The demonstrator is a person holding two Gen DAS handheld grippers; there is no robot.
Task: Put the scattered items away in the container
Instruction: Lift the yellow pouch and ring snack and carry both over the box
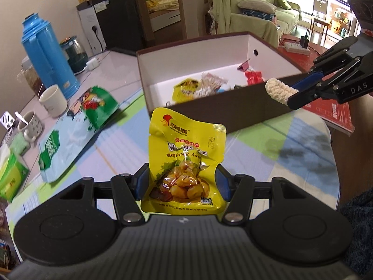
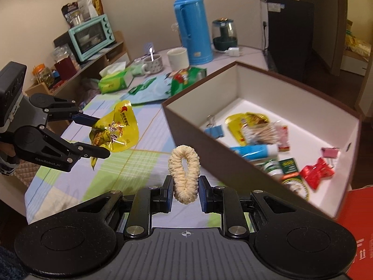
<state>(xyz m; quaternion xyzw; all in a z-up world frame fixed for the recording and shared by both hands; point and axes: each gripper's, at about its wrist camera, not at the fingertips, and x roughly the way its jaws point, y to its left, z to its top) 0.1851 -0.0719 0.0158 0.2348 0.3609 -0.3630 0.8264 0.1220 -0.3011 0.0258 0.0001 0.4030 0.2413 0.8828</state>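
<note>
Checked tablecloth (image 1: pixel 291 140), chestnut packet (image 1: pixel 186 163) clamped in left hand-held gripper (image 1: pixel 183 184), box (image 1: pixel 209 114) ahead

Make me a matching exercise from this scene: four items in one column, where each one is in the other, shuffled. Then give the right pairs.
Items
1. yellow chestnut packet
2. cream knitted hair tie
3. red candy wrapper
4. blue thermos

Places
A. standing on the table beyond the box
B. held in the left gripper
C. lying inside the brown box
D. held in the right gripper

Pairs: 1-B, 2-D, 3-C, 4-A
</note>
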